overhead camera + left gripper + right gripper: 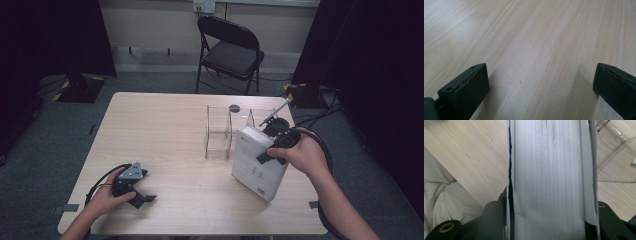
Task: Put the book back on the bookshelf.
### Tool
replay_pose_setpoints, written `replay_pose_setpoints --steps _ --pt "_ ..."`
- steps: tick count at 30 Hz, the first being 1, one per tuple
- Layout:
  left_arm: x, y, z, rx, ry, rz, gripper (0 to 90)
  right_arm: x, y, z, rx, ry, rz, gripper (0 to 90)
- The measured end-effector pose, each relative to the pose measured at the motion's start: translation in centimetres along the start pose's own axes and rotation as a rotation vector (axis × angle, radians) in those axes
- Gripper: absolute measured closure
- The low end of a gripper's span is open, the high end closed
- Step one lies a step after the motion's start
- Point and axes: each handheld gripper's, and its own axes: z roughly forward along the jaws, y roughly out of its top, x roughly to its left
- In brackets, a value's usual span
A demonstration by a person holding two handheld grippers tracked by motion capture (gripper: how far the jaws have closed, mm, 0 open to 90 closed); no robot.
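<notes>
Right claw (pixel 272 150) clamps a thick white book (pixel 260 167) across its page block, one jaw on each cover, book tilted with its lower corner on the bench (pixel 165 130) just beside the clear acrylic stand (pixel 220 132). Left claw (pixel 142 192) rests on the bench's near-left part, jaws spread wide, nothing between them, well apart from the book.

book (pixel 551 180) page edge clamped between fingers (pixel 492 220) | clear rack (pixel 616 152) beside | wooden table (pixel 469 157)
</notes>
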Motion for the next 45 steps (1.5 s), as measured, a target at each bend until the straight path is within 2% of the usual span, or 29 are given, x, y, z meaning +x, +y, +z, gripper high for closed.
replay_pose_setpoints --steps 16,31,45 --pt "0.0 0.0 0.0 0.000 -0.002 0.002 0.0 -1.3 -1.3 -0.9 -0.015 -0.017 0.056 52.1" --pt "0.0 0.0 0.0 0.000 -0.002 0.002 0.0 -2.0 -2.6 -1.3 -0.020 -0.030 0.070 52.1" --pt "0.1 0.0 0.1 -0.002 -0.003 0.001 0.0 -2.9 -3.8 -1.8 -0.020 -0.045 0.114 52.1"
